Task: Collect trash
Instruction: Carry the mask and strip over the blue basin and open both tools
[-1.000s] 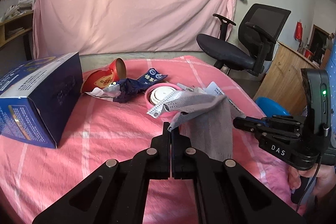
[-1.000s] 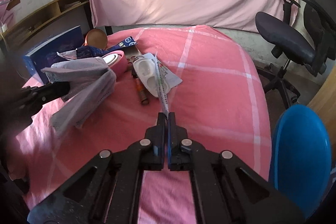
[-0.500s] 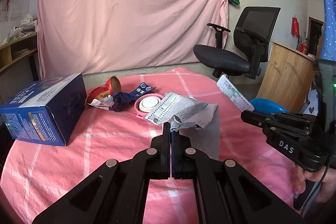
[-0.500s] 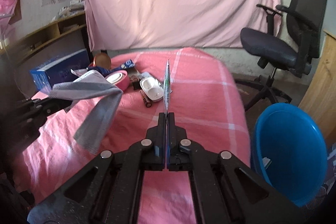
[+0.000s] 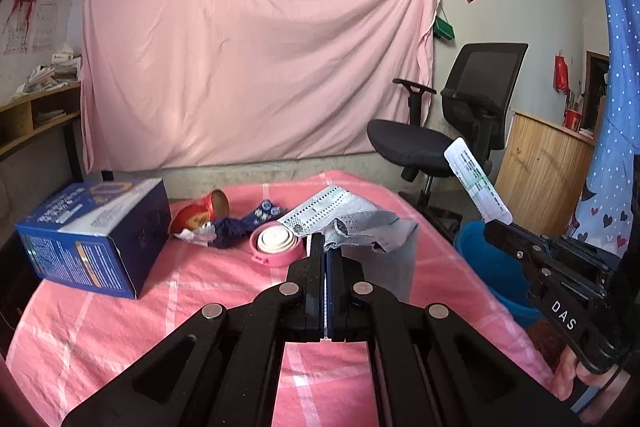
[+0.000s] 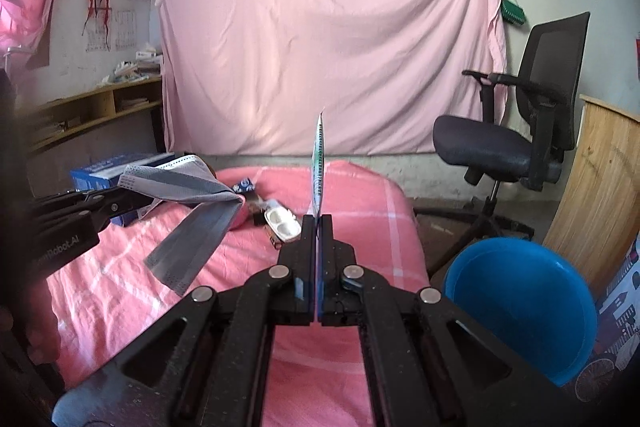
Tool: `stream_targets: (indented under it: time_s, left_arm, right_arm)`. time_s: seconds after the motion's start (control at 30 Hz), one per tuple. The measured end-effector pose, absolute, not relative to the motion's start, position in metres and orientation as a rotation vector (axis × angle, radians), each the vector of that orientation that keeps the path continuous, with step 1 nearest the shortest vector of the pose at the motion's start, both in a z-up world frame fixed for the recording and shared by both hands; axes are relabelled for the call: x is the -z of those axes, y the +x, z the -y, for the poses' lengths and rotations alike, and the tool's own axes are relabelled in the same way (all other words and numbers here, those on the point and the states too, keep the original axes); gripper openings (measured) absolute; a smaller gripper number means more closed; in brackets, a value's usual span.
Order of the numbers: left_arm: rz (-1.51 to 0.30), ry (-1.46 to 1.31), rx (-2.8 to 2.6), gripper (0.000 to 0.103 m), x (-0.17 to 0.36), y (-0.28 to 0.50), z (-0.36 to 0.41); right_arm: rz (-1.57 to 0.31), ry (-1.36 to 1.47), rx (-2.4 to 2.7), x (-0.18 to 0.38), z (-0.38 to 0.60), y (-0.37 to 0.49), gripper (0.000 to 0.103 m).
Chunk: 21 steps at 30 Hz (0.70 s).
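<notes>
My left gripper [image 5: 327, 247] is shut on a grey face mask [image 5: 360, 223] and holds it above the pink table [image 5: 120, 307]; the mask hangs down, also in the right wrist view [image 6: 192, 211]. My right gripper [image 6: 318, 223] is shut on a flat white and green wrapper [image 6: 318, 163] that stands up edge-on; it also shows in the left wrist view [image 5: 478, 183]. A blue bin [image 6: 520, 307] stands on the floor right of the table. A red cup [image 5: 200, 215], a blue wrapper [image 5: 248, 223], a pink round container [image 5: 276, 247] and a white tray [image 6: 282, 223] lie on the table.
A dark blue box [image 5: 96, 235] stands at the table's left. A black office chair [image 6: 516, 131] stands behind the bin, a wooden cabinet [image 6: 600, 195] to its right. A pink sheet [image 5: 256, 59] hangs on the back wall. Shelves [image 6: 92, 115] stand far left.
Both grippers have risen and pulled back from the table with the mask and the wrapper in them. The blue bin has come into fuller view at the right.
</notes>
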<state>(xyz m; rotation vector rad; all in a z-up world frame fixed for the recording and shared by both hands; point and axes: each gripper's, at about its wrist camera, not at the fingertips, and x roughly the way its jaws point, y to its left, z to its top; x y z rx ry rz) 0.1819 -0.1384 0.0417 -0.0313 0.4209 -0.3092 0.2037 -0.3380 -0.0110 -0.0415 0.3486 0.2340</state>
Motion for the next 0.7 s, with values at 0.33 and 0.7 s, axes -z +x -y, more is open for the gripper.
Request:
stream_targets:
  time_s: [0.33,0.7]
  left_arm:
    - [-0.349,-0.055,0.338,0.0,-0.06,0.169,0.155]
    - [-0.262,-0.081,0.432,0.0,-0.087,0.173,0.204]
  right_arm:
    - [-0.224,-0.009,-0.156,-0.003,0.353,0.178,0.014]
    - [-0.097,0.004,0.001,-0.016,0.39,0.151,0.014]
